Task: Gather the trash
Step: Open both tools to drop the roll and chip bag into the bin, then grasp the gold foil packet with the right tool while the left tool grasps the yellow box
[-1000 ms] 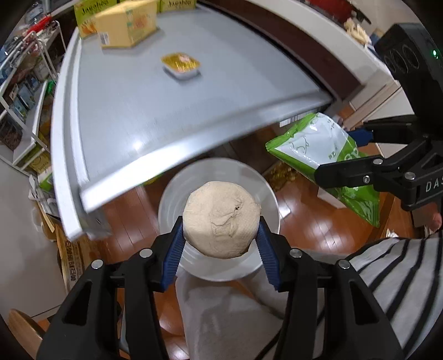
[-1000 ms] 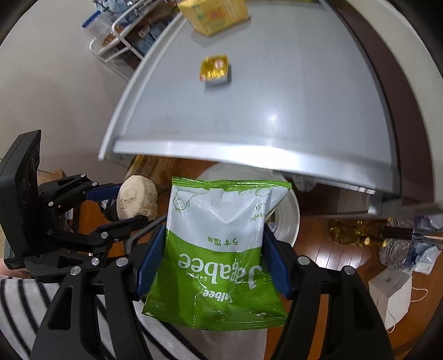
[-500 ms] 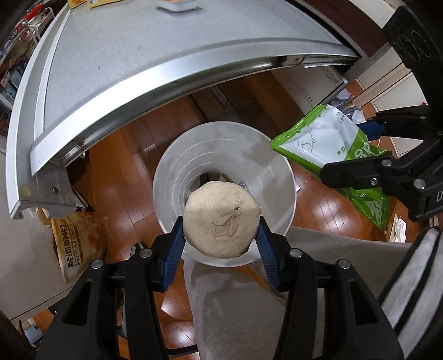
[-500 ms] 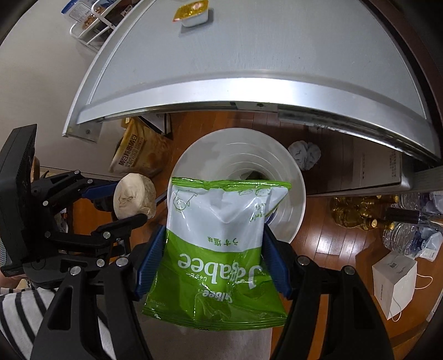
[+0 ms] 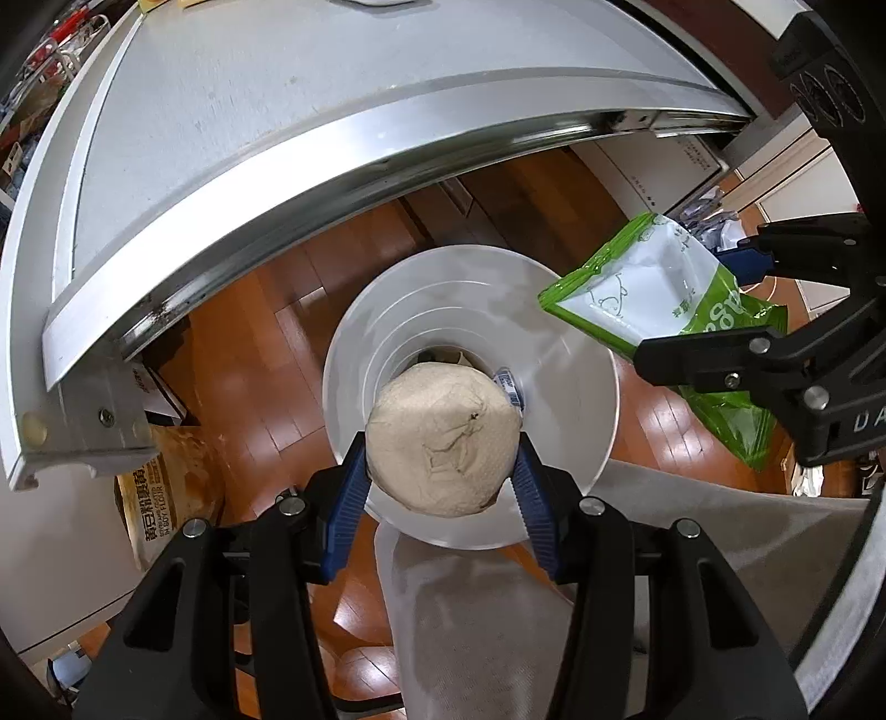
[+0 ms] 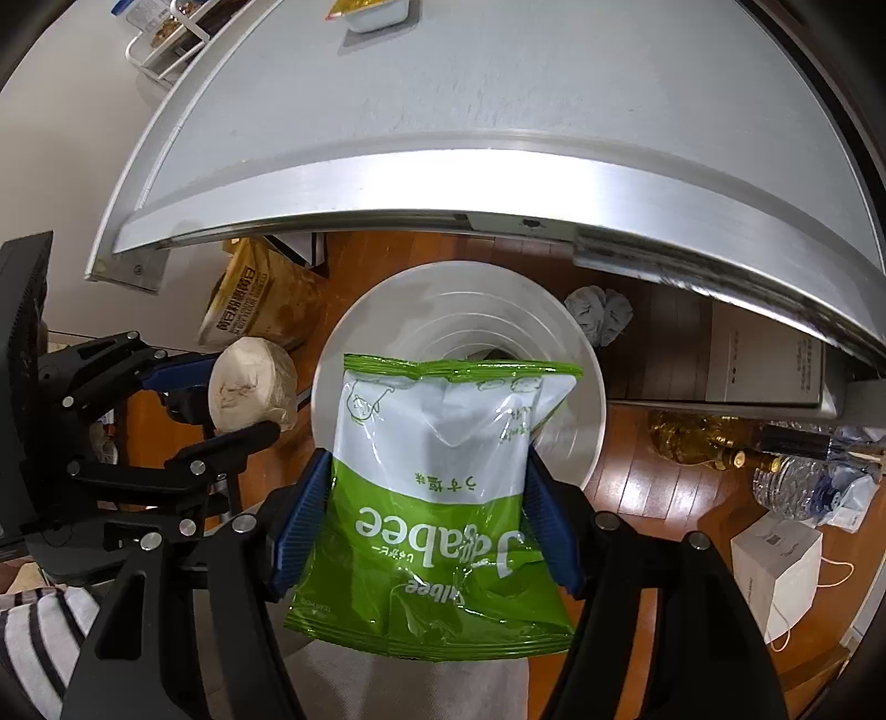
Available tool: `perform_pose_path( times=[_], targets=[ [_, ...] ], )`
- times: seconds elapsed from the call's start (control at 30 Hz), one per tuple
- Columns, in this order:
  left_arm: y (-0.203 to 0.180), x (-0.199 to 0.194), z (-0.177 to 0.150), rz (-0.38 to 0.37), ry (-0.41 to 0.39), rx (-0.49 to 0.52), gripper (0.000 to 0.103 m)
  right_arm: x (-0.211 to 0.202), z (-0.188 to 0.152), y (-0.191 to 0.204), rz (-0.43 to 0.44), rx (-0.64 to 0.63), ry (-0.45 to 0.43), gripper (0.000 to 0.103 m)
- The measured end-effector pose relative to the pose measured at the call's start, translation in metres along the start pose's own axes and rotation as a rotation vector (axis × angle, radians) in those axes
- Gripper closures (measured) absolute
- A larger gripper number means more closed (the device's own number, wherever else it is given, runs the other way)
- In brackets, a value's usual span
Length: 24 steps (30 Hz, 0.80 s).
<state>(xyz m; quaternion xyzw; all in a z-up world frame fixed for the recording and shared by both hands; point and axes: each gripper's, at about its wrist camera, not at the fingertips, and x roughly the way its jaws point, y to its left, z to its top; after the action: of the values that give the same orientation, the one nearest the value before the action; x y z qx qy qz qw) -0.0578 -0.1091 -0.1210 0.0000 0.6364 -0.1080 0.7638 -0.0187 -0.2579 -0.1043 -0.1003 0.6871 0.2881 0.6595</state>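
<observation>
My left gripper [image 5: 443,476] is shut on a beige crumpled paper ball [image 5: 443,437] and holds it over the near rim of a white round trash bin [image 5: 570,365] on the wood floor. My right gripper [image 6: 429,509] is shut on a green and white Jagabee snack bag [image 6: 437,498], also held above the bin [image 6: 576,354]. The bag shows at the right of the left wrist view [image 5: 659,299]. The paper ball shows at the left of the right wrist view [image 6: 249,387]. Some trash lies at the bin's bottom.
A grey table [image 5: 277,111] with a metal edge [image 6: 498,183] overhangs beyond the bin; a small food tray [image 6: 371,14] sits on it. On the floor are a brown paper sack [image 6: 260,299], a crumpled grey wad [image 6: 598,313], bottles [image 6: 786,476] and a white box [image 6: 775,576].
Both grippers have swung down from the table top and now point at the bin, which has grown larger in view. Both still hold their items.
</observation>
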Motion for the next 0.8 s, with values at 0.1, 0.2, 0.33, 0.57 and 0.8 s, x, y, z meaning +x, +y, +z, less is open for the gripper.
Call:
perform_pose_path(
  times=[0.1, 0.2, 0.33, 0.57, 0.8],
  targets=[
    [0.0, 0.005, 0.002, 0.008, 0.005, 0.004, 0.052, 0.007, 0.003, 0.0, -0.013, -0.009, 0.006, 0.037],
    [-0.002, 0.009, 0.002, 0.019, 0.018, 0.01, 0.052, 0.013, 0.005, 0.0, -0.02, -0.005, 0.011, 0.037],
    [-0.004, 0.01, 0.002, -0.004, 0.047, 0.027, 0.046, 0.01, 0.008, -0.004, 0.002, 0.024, 0.009, 0.034],
    [0.007, -0.006, -0.001, -0.035, 0.015, -0.04, 0.026, -0.011, 0.004, -0.01, -0.03, 0.018, -0.013, 0.022],
    [0.008, -0.049, -0.004, -0.056, -0.089, -0.048, 0.026, -0.078, 0.005, 0.005, 0.055, -0.053, -0.134, 0.022]
  ],
)
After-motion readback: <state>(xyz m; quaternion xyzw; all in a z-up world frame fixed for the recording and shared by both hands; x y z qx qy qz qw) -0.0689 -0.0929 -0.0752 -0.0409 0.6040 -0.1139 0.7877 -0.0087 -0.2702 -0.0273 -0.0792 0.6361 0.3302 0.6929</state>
